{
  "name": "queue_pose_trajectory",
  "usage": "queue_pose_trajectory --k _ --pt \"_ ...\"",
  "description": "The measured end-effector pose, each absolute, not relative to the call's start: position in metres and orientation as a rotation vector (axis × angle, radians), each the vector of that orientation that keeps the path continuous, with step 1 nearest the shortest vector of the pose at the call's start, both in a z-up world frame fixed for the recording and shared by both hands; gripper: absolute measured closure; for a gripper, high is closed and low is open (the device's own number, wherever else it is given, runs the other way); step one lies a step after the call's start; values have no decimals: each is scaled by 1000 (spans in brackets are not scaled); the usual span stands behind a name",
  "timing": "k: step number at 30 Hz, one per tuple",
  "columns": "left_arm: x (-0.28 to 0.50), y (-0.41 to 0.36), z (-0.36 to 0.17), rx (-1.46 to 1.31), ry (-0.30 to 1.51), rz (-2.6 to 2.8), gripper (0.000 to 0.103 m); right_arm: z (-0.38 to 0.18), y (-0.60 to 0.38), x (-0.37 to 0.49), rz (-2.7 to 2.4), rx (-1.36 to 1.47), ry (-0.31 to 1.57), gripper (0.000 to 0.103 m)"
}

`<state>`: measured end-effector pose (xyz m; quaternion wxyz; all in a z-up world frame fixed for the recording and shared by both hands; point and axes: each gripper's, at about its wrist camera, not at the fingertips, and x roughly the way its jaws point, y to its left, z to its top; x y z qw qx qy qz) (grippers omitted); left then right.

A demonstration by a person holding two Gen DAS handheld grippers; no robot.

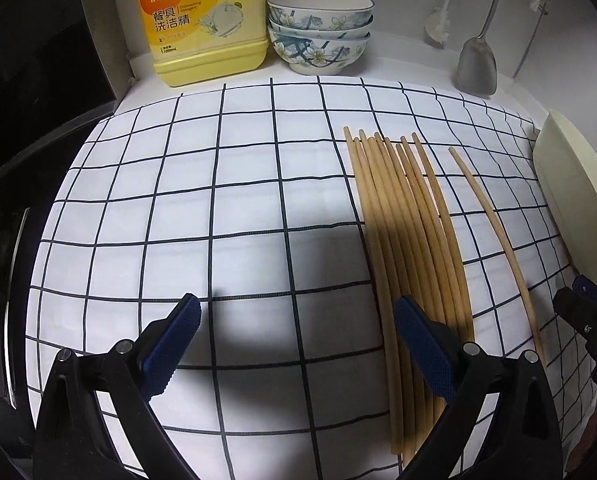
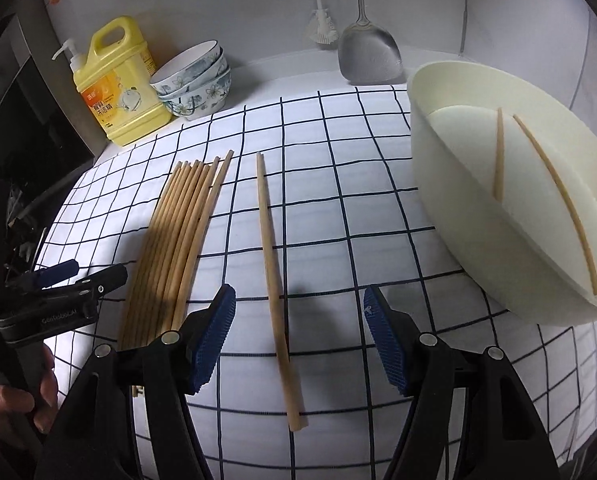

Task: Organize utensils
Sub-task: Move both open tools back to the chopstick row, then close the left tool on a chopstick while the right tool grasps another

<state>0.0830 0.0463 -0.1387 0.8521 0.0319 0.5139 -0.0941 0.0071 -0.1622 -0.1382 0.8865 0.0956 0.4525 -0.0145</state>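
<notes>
The left gripper (image 1: 296, 314) hangs over the checked cloth (image 1: 202, 208) with its fingers (image 1: 170, 344) spread wide and nothing between them; the inner finger sits just over the near edge of the bundle of chopsticks (image 1: 410, 248). Those chopsticks lie side by side on the cloth, packed close and touching, pointing away toward the back wall. One single chopstick (image 2: 272, 264) lies apart from the bundle, between it and the cream bin (image 2: 478, 216).

The right gripper (image 2: 298, 314) is also open, its blue fingers (image 2: 214, 332) standing either side of the single chopstick without touching it; the stick runs up the gap between them, nearer the left-hand pad. The cream bin stands at the right edge of the cloth, and in the right wrist view two more chopsticks (image 2: 546, 184) show inside it, resting in slots of a pale insert.

At the back of the worktop (image 1: 398, 68) a yellow detergent bottle (image 1: 202, 20) stands next to a stack of flowered bowls (image 1: 320, 32), the two almost touching. Further right a metal spatula (image 2: 368, 52) and a white brush (image 2: 322, 24) hang against the wall. A hand (image 2: 14, 392) grips the handle of the left gripper at the lower left of the right wrist view
</notes>
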Motion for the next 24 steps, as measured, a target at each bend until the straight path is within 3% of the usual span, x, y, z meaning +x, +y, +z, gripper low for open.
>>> queue_pose_trajectory --k 24 --pt "91 41 -151 116 1098 -173 6 -146 -156 23 -55 129 968 39"
